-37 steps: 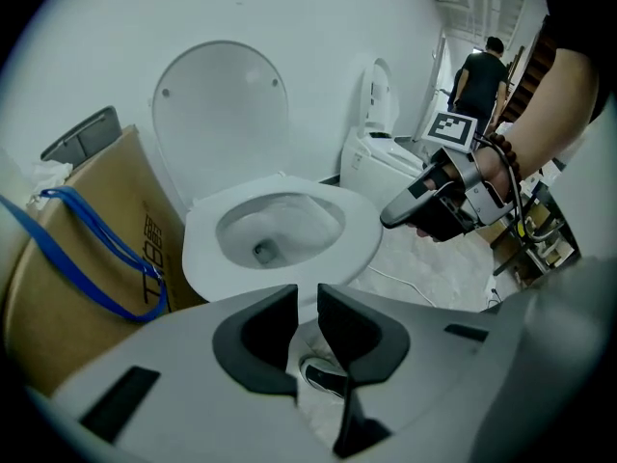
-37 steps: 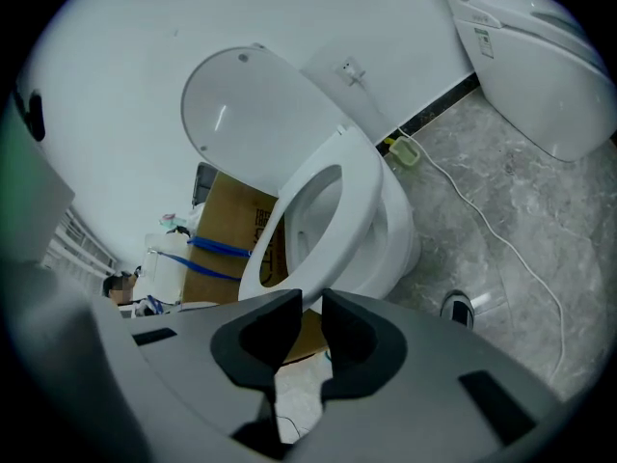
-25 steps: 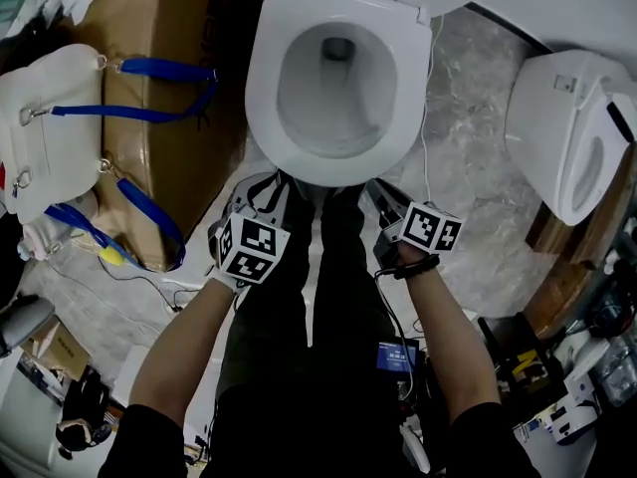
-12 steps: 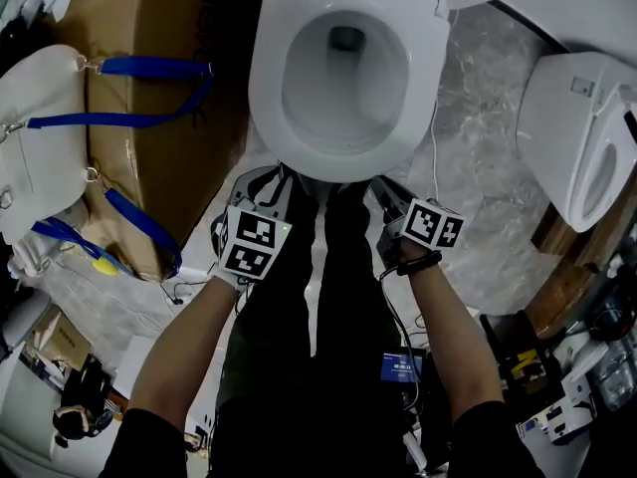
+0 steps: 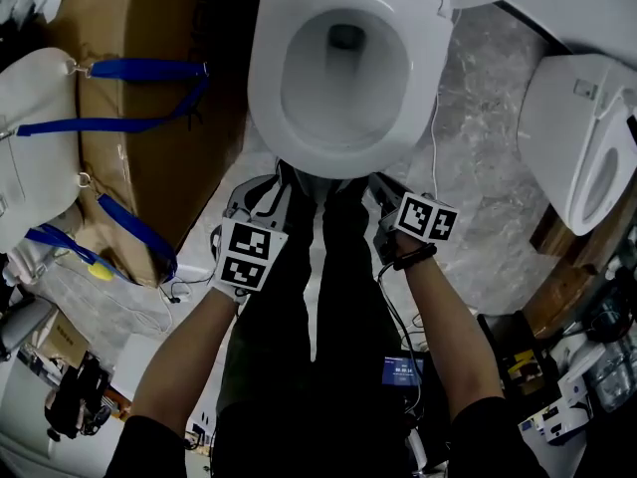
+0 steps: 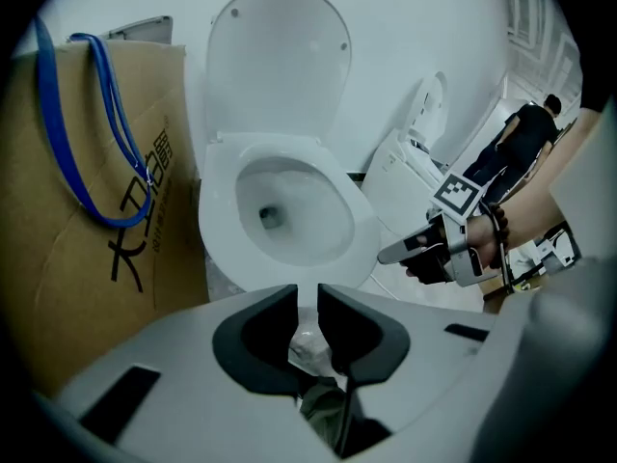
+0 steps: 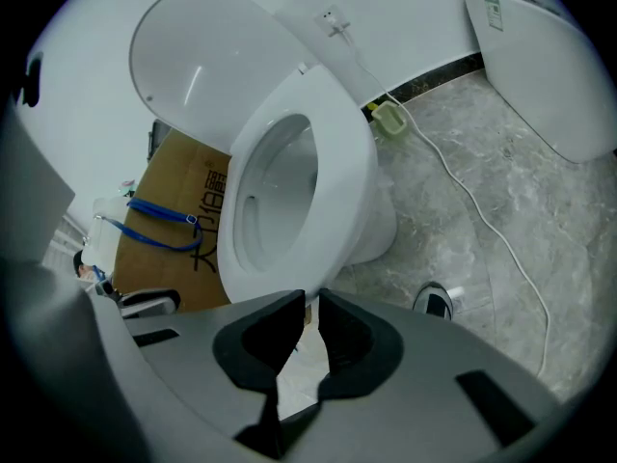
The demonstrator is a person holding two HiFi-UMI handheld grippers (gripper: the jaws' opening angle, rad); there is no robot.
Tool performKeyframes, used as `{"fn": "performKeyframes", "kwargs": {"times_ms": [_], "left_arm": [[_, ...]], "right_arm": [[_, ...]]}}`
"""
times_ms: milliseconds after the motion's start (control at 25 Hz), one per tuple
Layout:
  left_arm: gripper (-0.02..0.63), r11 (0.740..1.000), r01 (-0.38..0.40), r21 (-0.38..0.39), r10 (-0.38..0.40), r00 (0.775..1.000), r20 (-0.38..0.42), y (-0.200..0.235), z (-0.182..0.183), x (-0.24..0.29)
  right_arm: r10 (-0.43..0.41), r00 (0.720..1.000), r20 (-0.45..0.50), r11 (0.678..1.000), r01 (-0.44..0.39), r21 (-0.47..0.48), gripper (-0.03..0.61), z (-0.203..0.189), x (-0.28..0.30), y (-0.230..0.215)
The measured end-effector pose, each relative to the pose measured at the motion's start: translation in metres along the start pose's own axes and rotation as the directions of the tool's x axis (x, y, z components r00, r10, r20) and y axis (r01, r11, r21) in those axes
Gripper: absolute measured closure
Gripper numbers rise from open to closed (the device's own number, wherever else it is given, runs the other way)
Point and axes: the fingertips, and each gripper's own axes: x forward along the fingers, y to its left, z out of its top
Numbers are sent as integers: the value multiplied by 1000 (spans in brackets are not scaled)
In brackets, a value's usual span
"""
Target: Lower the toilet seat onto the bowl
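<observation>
- Toilet seat (image 5: pixel 267 88) lies flat on the bowl rim, straight ahead of both pairs of fingertips. Its long axis runs directly away from them, with the hinge at the far end.
- Cardboard box (image 5: pixel 149 28) with blue straps stands beyond and outboard of the left fingers, beside the bowl.
- Left gripper (image 6: pixel 307 292) points down at the front of the bowl. Its jaws are a narrow gap apart with nothing between them, and only floor shows through.
- Lid (image 6: pixel 280 61) stands upright at the hinge, the part farthest from either set of fingers.
- Right gripper (image 7: pixel 310 302) is also aimed at the front rim, its jaws a slim gap apart and holding nothing.
- Second toilet (image 5: pixel 577 137) sits well off to the outer side of the right fingers, apart from the work.
- Neither hand looks clearly nearer, since the front rim is just past both. The seat already appears to be down, so any further lowering would mean reaching the full length of the bowl to the lid.
</observation>
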Motion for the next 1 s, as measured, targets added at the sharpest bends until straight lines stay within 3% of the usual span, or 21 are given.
{"fn": "performKeyframes", "kwargs": {"times_ms": [240, 520, 760, 1000], "left_arm": [[540, 1000, 10, -14, -9, 999, 32, -6, 9, -5], [540, 1000, -10, -8, 11, 999, 39, -9, 14, -21], [540, 1000, -15, -11, 16, 996, 86, -20, 51, -62], [540, 1000, -23, 13, 19, 971, 236, -34, 132, -130]], "right_arm": [[8, 1000, -9, 1000, -8, -11, 512, 1, 4, -2], [-20, 999, -35, 994, 16, -109, 512, 3, -14, 13], [1, 998, 67, 980, 12, -199, 512, 39, -69, 59], [29, 961, 276, 922, 81, -378, 512, 133, -156, 119]]}}
